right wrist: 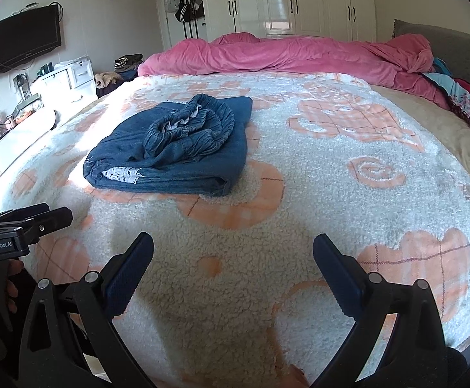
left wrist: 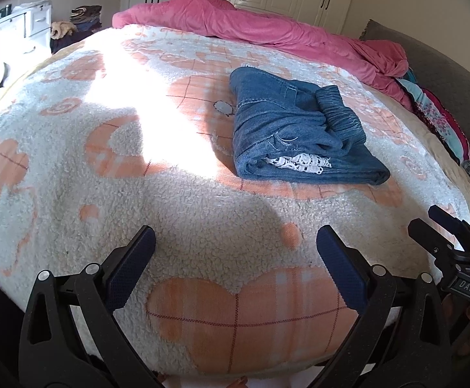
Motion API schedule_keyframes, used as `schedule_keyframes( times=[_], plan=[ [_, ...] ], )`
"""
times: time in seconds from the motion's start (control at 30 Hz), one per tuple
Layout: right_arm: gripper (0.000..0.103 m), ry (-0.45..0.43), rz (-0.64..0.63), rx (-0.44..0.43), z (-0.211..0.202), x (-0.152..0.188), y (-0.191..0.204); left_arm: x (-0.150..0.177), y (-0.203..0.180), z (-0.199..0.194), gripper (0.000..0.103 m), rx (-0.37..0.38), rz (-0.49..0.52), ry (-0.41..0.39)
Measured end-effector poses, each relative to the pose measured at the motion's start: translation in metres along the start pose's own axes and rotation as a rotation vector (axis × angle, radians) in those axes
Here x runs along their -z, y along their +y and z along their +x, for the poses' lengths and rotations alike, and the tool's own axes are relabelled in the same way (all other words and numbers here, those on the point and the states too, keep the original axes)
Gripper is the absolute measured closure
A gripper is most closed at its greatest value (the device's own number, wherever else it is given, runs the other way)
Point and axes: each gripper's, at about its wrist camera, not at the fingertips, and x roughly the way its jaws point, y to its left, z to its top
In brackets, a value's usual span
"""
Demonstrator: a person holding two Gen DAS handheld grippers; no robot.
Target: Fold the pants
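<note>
From the left wrist, you are holding the left gripper [left wrist: 235, 258] spread wide and empty above the blanket [left wrist: 186, 200], well short of the pants [left wrist: 286, 129]. The pants are lying folded into a compact blue bundle near the middle of the bed, slightly right of your line, with the gathered waistband [left wrist: 338, 110] bunched on top and a strip of white lace [left wrist: 296, 163] peeking out of the near edge. The right gripper [left wrist: 442, 226] is showing at the right margin.

From the right wrist, you are keeping the right gripper [right wrist: 233, 257] released too, gripping nothing, with the pants [right wrist: 176, 148] ahead and left of it. The denim looks soft and limp, moderately heavy for cloth, likely to sag and unfold if lifted from one point. If you are tidying it, pinching the thick folded near edge [right wrist: 170, 184] should be safest; the loose waistband [right wrist: 193, 126] would probably just slide off the stack.
</note>
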Motion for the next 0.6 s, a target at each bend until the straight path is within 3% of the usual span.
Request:
schedule_keyframes(
  times=[0.6],
  plan=[
    [0.004,-0.005,-0.001,0.001,-0.0003,-0.0007,-0.0013,-0.0034,-0.0016,-0.0029,0.009,-0.019,0.0,-0.005]
  ],
)
